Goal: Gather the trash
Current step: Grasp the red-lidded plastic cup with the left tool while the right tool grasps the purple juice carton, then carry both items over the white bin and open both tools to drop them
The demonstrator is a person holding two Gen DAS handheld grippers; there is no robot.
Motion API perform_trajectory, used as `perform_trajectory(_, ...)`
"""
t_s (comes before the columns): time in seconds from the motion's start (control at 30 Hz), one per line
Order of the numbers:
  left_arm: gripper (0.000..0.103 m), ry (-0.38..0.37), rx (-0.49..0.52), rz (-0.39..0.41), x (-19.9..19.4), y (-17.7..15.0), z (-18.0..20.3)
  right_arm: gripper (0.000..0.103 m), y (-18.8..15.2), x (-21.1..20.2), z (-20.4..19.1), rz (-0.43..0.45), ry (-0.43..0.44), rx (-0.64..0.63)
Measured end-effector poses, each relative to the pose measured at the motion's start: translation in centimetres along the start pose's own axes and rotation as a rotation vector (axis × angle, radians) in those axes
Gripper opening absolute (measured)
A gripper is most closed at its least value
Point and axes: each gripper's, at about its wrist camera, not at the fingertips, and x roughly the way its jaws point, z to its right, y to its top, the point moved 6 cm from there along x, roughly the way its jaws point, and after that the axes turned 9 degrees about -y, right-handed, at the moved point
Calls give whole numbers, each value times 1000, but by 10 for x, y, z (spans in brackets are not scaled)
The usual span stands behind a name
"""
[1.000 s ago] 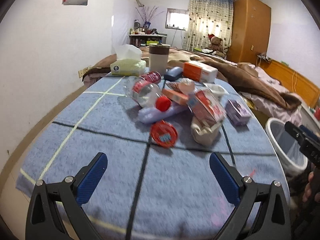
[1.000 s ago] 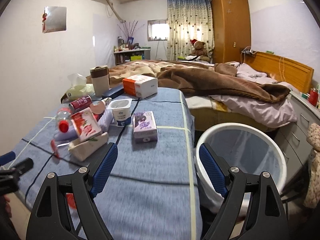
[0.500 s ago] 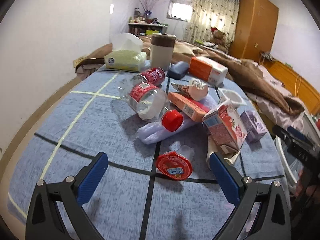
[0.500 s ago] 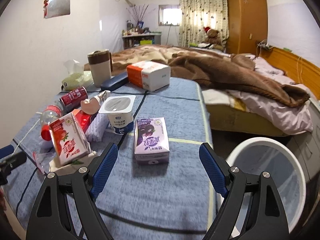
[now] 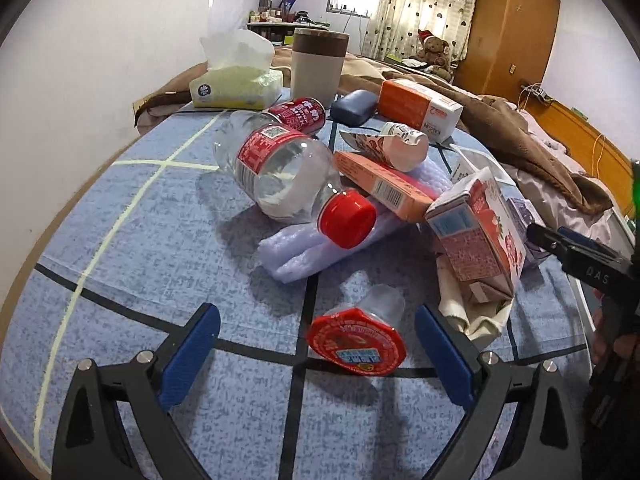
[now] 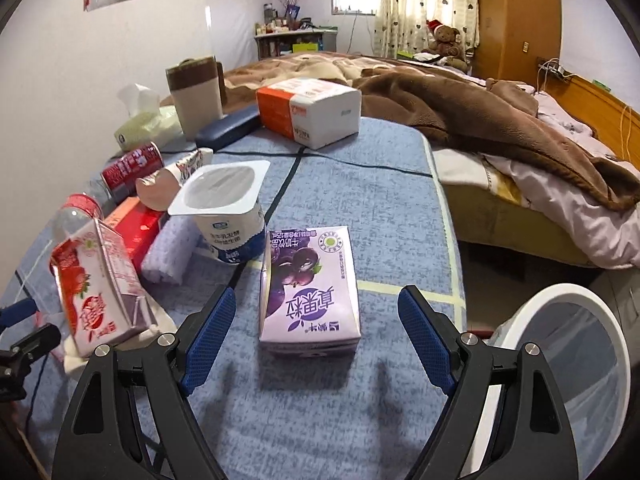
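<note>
Two milk cartons: purple rectangular carton [image 6: 310, 292] lower centre, pink strawberry carton [image 6: 96, 284] left. Both grippers, left [image 5: 316, 344] and right [image 6: 316, 320], jaws spread, empty.

Left black two-finger gripper with blue ribbed pads [image 5: 316, 344] held low across the bottom of its own view, jaws spread wide, one blue pad [image 5: 188, 354] at lower left and the other at lower right, nothing clamped between. Right black two-finger gripper with blue ribbed pads [image 6: 316, 330] posed likewise along the bottom of its view, jaws wide apart, gripping nothing. Seen also at the right edge of the left view, reaching in from the side, with part of a hand [image 5: 612, 344] just visible behind it. Left gripper's tip glimpsed at the left edge of the right view.
</note>
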Motion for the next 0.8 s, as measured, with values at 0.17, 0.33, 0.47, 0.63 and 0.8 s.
perform_trajectory(0.17, 91, -32, -1, -33, 7, -3, 2, 75, 2, 9, 2, -29, -5, 5)
perform_trajectory(0.33, 79, -48, -4, -47, 12, -7, 3, 68, 1, 13, 2, -42, 2, 6)
perform_trajectory(0.47, 67, -58, 11, -53, 12, -8, 7, 57, 1, 14, 0, -43, 15, 9)
perform_trajectory(0.63, 47, -62, 23, -57, 12, -9, 9, 57, 0, 14, 1, -39, 22, 21)
perform_trajectory(0.8, 45, -66, 13, -55, 9, -9, 10, 56, -1, 10, 1, -30, 30, 29)
